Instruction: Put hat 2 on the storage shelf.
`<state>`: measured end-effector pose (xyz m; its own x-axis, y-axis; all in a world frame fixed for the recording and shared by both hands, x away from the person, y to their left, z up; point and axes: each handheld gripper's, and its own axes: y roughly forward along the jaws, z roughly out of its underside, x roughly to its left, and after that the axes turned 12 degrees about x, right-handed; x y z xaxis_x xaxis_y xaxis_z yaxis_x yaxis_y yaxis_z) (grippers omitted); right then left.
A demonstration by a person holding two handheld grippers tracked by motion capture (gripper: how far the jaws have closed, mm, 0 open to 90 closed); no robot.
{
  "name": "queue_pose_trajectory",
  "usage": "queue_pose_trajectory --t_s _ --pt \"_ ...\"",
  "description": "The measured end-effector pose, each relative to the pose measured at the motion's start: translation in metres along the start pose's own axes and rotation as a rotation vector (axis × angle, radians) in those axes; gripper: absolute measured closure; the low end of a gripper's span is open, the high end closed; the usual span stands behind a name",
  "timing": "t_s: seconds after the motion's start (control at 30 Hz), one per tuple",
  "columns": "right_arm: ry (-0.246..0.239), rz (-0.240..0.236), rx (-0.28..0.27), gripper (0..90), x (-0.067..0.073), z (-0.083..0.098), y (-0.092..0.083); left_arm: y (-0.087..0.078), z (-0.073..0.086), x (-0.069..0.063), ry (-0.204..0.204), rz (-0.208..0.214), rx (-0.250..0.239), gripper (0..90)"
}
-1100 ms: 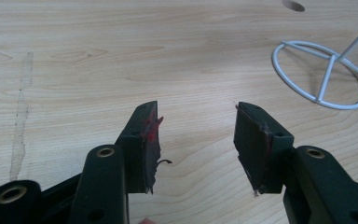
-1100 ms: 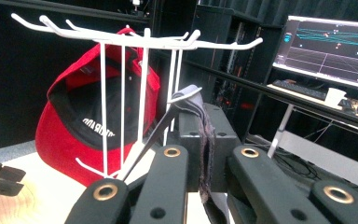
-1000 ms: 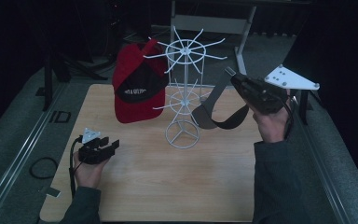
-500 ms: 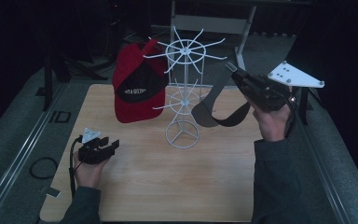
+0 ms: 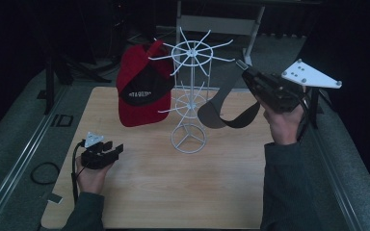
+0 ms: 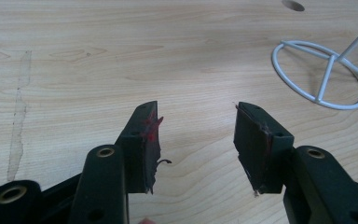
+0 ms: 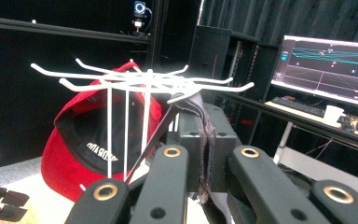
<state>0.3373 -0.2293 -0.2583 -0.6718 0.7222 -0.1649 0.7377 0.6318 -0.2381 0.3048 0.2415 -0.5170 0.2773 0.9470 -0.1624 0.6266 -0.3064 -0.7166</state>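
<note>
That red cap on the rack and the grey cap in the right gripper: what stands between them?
In the high view, the white wire rack stands between the red cap and the grey cap, which the right gripper holds.

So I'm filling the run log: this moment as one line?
right gripper: shut on grey cap, raised beside white rack | left gripper: open, on table | red cap: hung

Table [image 5: 139, 192]: pale wood, matt, visible grain, faint scuff streaks.
Rack [image 5: 189, 96]: thin wire, coated white, smooth, slight sheen.
Red cap [image 5: 139, 94]: cloth, matt, with a black panel bearing white lettering.
Grey cap [image 5: 226, 108]: dull cloth, soft-looking, frayed edge pinched between the pads.
Left gripper [image 6: 198, 140]: black matt plastic arms, brass-coloured rivets, worn rubbery pads [image 6: 147, 140] with red smears.
</note>
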Motion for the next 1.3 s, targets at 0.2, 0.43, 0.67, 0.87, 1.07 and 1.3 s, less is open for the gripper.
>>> queue_pose_trajectory --t_s 0.2,0.43,0.67,0.87,1.07,1.3 --pt "-0.001 -0.003 -0.014 87.8 0.001 -0.006 -0.001 0.000 0.000 0.000 -0.002 -0.001 -0.002 50.8" --pt "-0.002 -0.008 -0.039 87.8 0.002 -0.015 -0.001 0.000 0.000 0.000 -0.002 0.001 -0.001 50.8" --pt "0.009 -0.014 -0.039 87.8 -0.002 -0.020 0.006 0.000 0.000 0.000 -0.001 0.004 -0.001 50.8" --pt "0.018 -0.013 -0.023 87.8 -0.006 -0.023 0.015 0.000 0.000 0.000 0.000 0.004 -0.001 50.8" --pt "0.023 -0.008 0.001 87.8 -0.009 -0.023 0.023 0.001 0.000 0.000 -0.001 0.006 -0.003 50.8" --pt "0.034 -0.014 0.034 87.8 -0.011 -0.019 0.034 0.001 -0.001 0.000 -0.001 0.006 0.000 50.8"
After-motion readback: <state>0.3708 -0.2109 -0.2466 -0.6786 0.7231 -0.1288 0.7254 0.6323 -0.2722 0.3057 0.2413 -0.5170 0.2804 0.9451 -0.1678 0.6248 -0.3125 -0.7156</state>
